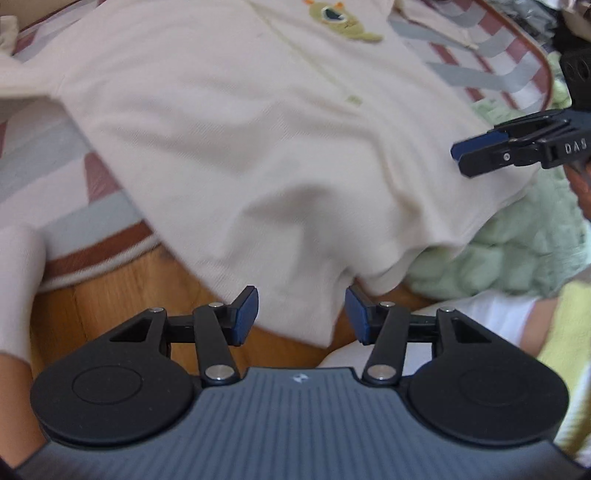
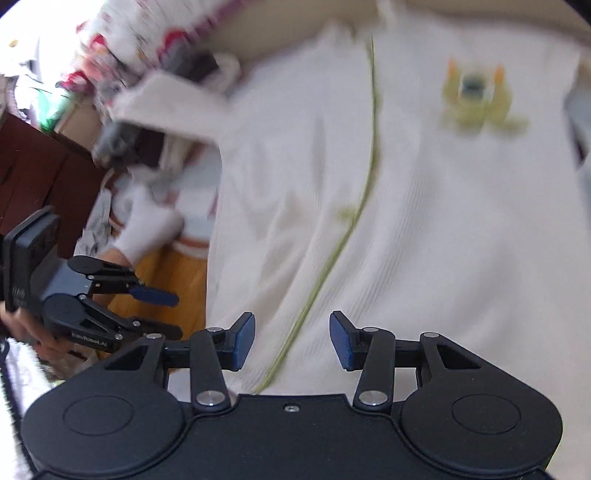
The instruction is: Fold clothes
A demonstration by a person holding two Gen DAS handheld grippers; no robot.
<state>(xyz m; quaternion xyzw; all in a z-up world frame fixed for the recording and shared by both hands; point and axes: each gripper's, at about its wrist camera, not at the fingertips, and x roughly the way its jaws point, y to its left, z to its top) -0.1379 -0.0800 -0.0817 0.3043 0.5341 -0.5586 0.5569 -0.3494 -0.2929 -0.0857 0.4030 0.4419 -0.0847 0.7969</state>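
Readable writing: white letters "DAS" on the black body of the right gripper (image 1: 461, 153) as seen from the left wrist view; pale lettering along the lower arm of the left gripper (image 2: 177, 314) in the right wrist view, too blurred to read with certainty. Small pale emblem on the left gripper's own housing, not legible.

Cream garment (image 1: 258, 129) spread flat over a striped mat (image 1: 461, 74), hem end spilling off the mat edge onto the wooden floor (image 1: 110, 306) and partly over a green fluffy fabric (image 1: 517, 243). Long axis marked by a thin green line (image 2: 369, 177) down the middle, from hem near the cameras up toward the far collar end. Green and orange creature patch (image 1: 340, 20) on the chest, beside that line.

Left gripper (image 1: 302, 314): jaws parted about halfway, blue pads just above the hem, nothing pinched between them. Right gripper (image 2: 291, 339): jaws likewise parted, straddling the green line, pads clear of the cloth.

White sleeve (image 2: 147, 229) of a person behind the left gripper.
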